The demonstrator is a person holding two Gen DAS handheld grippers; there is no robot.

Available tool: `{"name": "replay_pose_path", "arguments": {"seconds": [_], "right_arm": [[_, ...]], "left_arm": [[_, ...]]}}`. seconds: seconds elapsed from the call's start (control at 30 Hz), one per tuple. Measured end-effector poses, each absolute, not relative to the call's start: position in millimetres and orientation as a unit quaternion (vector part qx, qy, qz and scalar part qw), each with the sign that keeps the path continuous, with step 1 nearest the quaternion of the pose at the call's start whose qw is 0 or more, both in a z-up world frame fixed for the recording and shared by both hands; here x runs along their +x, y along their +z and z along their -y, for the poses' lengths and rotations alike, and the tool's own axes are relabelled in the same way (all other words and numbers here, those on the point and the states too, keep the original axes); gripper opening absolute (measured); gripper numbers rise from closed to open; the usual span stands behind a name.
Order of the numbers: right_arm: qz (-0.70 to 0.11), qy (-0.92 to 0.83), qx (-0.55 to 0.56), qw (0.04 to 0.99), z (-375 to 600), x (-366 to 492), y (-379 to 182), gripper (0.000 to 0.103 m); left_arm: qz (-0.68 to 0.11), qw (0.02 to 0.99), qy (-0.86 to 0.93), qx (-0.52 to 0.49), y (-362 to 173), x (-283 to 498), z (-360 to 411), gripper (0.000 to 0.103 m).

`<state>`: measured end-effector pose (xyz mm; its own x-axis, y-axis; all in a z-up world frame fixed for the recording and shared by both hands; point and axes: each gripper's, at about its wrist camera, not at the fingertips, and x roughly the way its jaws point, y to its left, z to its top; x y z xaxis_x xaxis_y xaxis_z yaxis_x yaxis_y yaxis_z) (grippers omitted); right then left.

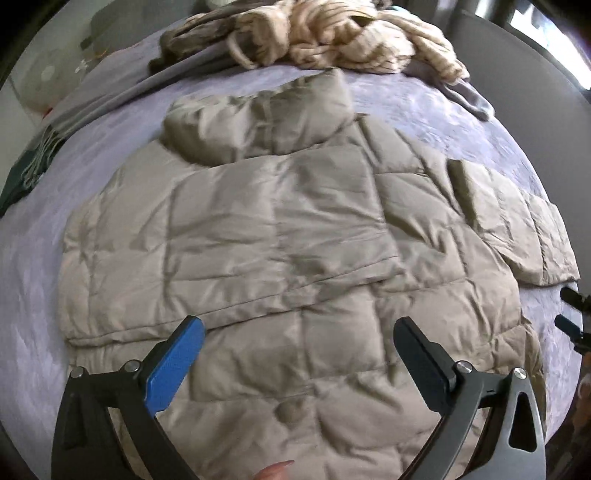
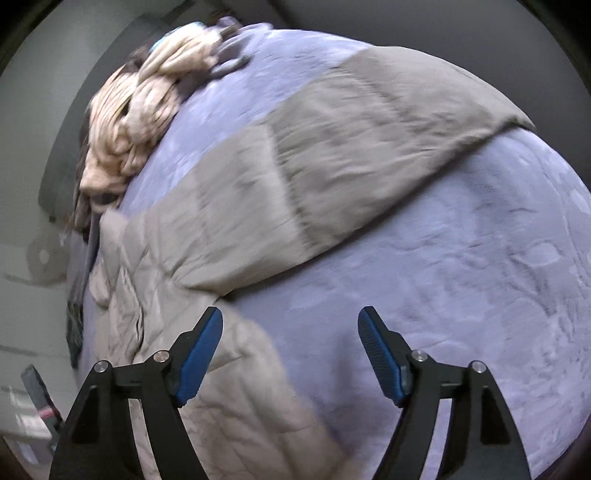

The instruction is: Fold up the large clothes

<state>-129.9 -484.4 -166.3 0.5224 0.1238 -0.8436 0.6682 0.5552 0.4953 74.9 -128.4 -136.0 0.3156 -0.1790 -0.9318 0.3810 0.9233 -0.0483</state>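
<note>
Below the left gripper [image 1: 297, 341] lies a beige quilted puffer jacket [image 1: 288, 236], spread flat, its collar end pointing away from the camera. Jaws stand wide apart with nothing between the pads; only jacket fabric shows in the gap beneath them. One sleeve is folded in across the body on the left side of this view; the other sleeve [image 2: 332, 162] stretches out to the right.

Right gripper [image 2: 290, 349]: jaws also well apart, holding nothing. Its left finger hangs over the jacket's edge; its right finger is over bare bedcover. The outstretched sleeve runs diagonally across the upper part of this view, clear of both fingers.

Surface: a bed with a lavender textured cover [image 1: 461, 122]. At the far edge sits a heap of cream knit clothing [image 1: 332, 33], with a grey garment [image 1: 122, 88] beside it on the left and some darker cloth under the heap. Grey wall beyond; a bright window at the top right of the left view.

Hard to read: the right view is smeared by motion blur. At the right edge of the left view, dark tips of the other gripper are cut off. A fingertip [image 1: 275, 470] intrudes at the bottom edge. A pale round object at the far left cannot be identified.
</note>
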Motion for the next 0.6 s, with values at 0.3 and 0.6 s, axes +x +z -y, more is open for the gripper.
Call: {"name": "replay_pose_path", "arguments": {"seconds": [0.3, 0.6], "right_arm": [[-0.389, -0.229, 0.489, 0.747, 544, -154, -179, 0.091], [-0.323, -0.202, 0.593, 0.710, 599, -148, -207, 0.103]], "left_arm": [[-0.573, 0.791, -0.191, 0.100, -142, 74, 166, 0.103], [-0.587, 0.776, -0.206, 0.102, -149, 70, 182, 0.103]]}}
